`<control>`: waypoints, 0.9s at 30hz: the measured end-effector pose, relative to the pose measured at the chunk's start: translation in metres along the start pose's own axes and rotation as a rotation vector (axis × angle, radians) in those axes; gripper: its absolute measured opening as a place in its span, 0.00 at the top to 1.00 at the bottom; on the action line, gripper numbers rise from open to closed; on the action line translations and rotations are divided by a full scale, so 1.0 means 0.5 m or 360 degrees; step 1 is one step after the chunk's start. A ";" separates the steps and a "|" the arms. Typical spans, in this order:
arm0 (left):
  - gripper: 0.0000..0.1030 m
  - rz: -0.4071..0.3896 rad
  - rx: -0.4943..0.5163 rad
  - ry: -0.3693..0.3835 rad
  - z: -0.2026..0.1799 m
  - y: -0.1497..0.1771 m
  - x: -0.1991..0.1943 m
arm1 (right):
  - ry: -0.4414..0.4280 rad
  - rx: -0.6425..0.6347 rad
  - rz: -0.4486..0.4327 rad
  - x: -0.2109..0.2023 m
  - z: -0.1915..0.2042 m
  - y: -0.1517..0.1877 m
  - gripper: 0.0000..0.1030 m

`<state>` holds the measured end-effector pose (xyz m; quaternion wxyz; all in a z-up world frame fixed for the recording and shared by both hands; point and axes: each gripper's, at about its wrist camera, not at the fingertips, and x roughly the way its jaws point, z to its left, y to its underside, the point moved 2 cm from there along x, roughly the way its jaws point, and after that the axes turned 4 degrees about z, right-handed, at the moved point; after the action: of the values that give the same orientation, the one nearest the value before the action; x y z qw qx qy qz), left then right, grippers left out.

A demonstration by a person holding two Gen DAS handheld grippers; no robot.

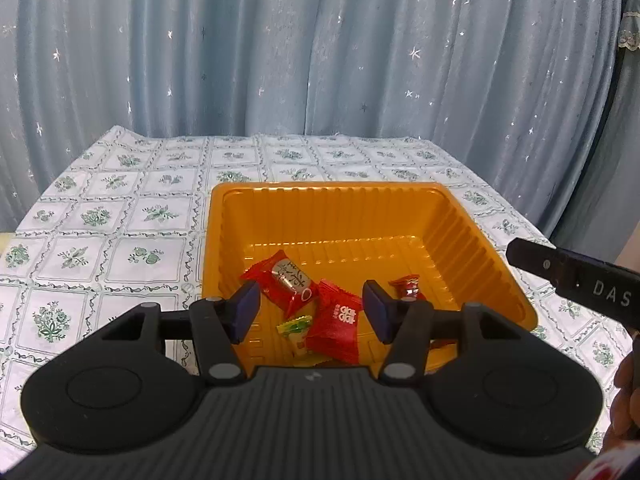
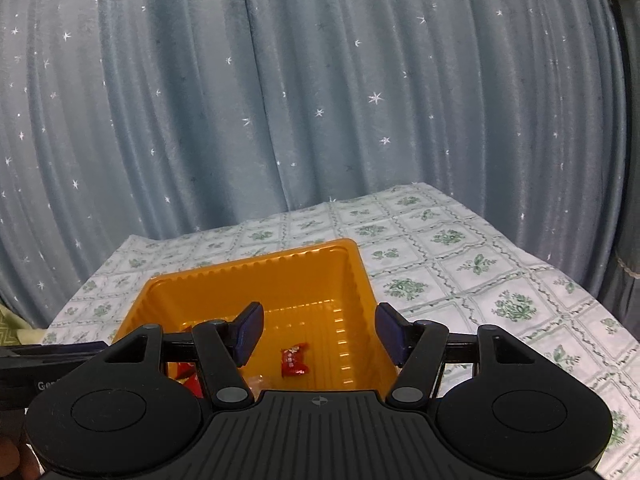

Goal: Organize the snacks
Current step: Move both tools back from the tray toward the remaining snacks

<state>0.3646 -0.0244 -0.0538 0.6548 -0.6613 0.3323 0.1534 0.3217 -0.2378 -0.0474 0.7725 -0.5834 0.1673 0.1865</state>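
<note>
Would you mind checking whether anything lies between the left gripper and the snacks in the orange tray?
Nothing visible does. The left gripper hangs open above the orange tray, with the red snack packet lying uncovered between its fingers in view.

blue star-speckled curtain (image 1: 280, 60) hangs behind a table's green floral-checked tablecloth (image 1: 120, 216).

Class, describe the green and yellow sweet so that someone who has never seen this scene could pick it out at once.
Start at the orange tray on the flowered tablecloth. Look at the wrapped snacks on its floor, near the front, between the left gripper's open fingers. The green and yellow sweet lies beside the red packet; it is the only one there that is not red.
</note>
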 end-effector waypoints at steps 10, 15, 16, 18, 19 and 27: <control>0.48 -0.0041 -0.0052 0.0021 -0.014 0.040 -0.095 | 0.0032 0.0102 0.0000 -0.083 -0.019 0.013 0.40; 0.48 -0.0048 -0.0081 0.0021 -0.021 0.065 -0.149 | 0.0008 0.0172 -0.0010 -0.145 -0.026 0.028 0.39; 0.48 -0.0043 -0.0088 0.0021 -0.022 0.072 -0.160 | 0.0006 0.0183 -0.0009 -0.156 -0.028 0.031 0.39; 0.48 -0.0041 -0.0105 0.0029 -0.025 0.086 -0.182 | 0.0011 0.0198 -0.0014 -0.179 -0.031 0.040 0.37; 0.48 -0.0039 -0.0108 0.0030 -0.029 0.094 -0.193 | 0.0016 0.0206 -0.0016 -0.190 -0.033 0.044 0.37; 0.48 -0.0018 -0.0127 0.0052 -0.055 0.169 -0.287 | -0.0006 0.0334 0.0108 -0.264 -0.052 0.124 0.32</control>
<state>0.1993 -0.0104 -0.0241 0.6231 -0.6913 0.3328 0.1519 0.1752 -0.2597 -0.0433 0.8230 -0.4929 0.2041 0.1952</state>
